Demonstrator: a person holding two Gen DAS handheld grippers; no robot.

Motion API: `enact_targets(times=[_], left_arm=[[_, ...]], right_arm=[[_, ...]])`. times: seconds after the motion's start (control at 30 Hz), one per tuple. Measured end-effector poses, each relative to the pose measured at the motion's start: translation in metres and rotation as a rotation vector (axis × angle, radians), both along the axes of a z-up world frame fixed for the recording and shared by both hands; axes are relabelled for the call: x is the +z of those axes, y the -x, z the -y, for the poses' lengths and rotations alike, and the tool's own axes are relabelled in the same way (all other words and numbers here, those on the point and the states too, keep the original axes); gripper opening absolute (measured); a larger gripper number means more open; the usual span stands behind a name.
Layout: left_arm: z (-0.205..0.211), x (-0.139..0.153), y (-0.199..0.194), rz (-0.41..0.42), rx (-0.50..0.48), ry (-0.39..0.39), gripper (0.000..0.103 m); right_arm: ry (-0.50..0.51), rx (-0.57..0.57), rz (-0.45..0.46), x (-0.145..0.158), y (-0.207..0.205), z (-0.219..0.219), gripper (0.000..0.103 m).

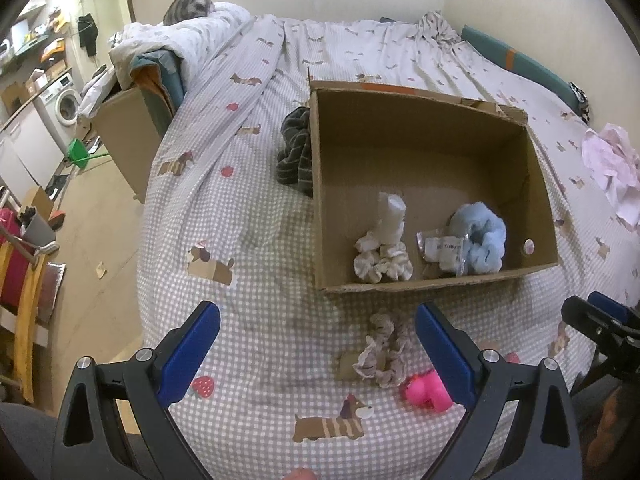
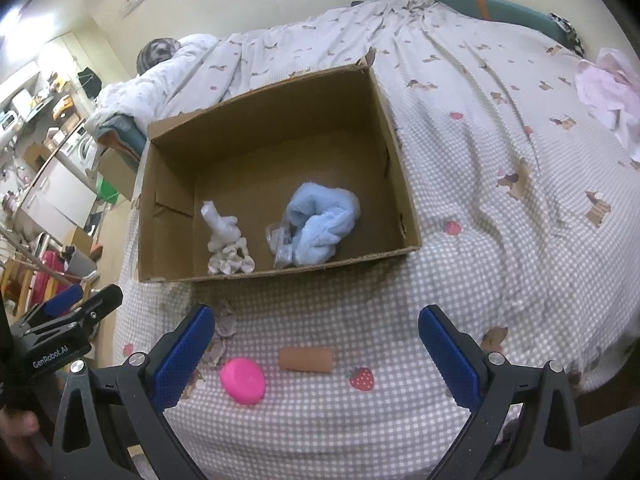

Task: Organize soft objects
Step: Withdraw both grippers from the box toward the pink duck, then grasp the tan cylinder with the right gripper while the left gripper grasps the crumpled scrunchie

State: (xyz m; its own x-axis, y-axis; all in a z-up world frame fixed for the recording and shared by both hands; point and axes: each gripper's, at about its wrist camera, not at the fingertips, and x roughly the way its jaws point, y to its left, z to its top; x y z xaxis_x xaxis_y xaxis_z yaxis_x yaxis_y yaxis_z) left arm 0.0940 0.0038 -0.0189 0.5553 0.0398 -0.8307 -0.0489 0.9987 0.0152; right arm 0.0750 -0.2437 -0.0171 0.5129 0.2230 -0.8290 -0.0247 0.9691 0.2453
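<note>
A: Where are the soft things?

B: Blue fluffy scrunchie (image 2: 320, 226) and white scrunchie (image 2: 230, 258) lie in the cardboard box (image 2: 404, 200) on the bed (image 2: 500, 208); pink toy (image 2: 242, 381) lies outside.

A: And the grippers?

B: Left hand-held gripper (image 1: 318, 354) and right hand-held gripper (image 2: 316, 354) both spread, holding nothing.

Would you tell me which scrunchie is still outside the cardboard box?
The beige scrunchie on the bedspread beside the pink toy; the blue and white ones lie inside.
</note>
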Motion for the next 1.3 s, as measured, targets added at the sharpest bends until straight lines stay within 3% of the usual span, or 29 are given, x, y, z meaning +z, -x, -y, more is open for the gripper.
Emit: enact_targets(times=[0.1,0.23,0.37,0.5,0.57,0.73,0.8,0.87,0.93,1.0,1.03,1.3], left_arm=[[-0.003,-0.006,0.002,-0.017,0.005,-0.007,0.098],[-0.008,-0.013,0.001,-0.049,0.019,-0.006,0.097],[-0.015,-0.018,-0.001,-0.080,0.049,0.011,0.097],[-0.019,-0.021,-0.003,-0.102,0.073,0.043,0.097],[-0.020,-0.023,-0.005,-0.117,0.084,0.048,0.097],[-0.027,-0.027,-0.009,-0.142,0.114,0.080,0.097],[-0.031,-0.028,-0.011,-0.146,0.129,0.094,0.097],[-0.036,-0.029,-0.011,-0.152,0.146,0.109,0.097],[-0.040,-0.030,-0.011,-0.156,0.157,0.119,0.097],[-0.044,-0.032,-0.011,-0.165,0.167,0.129,0.097],[-0.046,-0.033,-0.012,-0.170,0.170,0.137,0.097],[-0.038,-0.038,-0.014,-0.188,0.153,0.138,0.097]], right_arm=[[0.018,-0.011,-0.005,-0.003,0.001,0.004,0.103],[-0.030,0.000,-0.034,-0.011,0.000,0.014,0.103],[-0.158,0.005,-0.147,-0.033,-0.006,0.023,0.103],[-0.161,0.038,-0.260,-0.057,-0.015,0.011,0.101],[-0.133,0.062,-0.328,-0.070,-0.020,0.000,0.084],[-0.064,0.076,-0.420,-0.100,-0.033,-0.026,0.083],[-0.030,0.081,-0.426,-0.106,-0.040,-0.036,0.076],[-0.013,0.088,-0.437,-0.112,-0.046,-0.042,0.055],[0.014,0.096,-0.449,-0.117,-0.048,-0.048,0.046],[0.027,0.102,-0.436,-0.116,-0.048,-0.050,0.029],[0.025,0.107,-0.431,-0.115,-0.049,-0.050,0.010],[-0.041,0.087,-0.345,-0.089,-0.038,-0.028,0.010]])
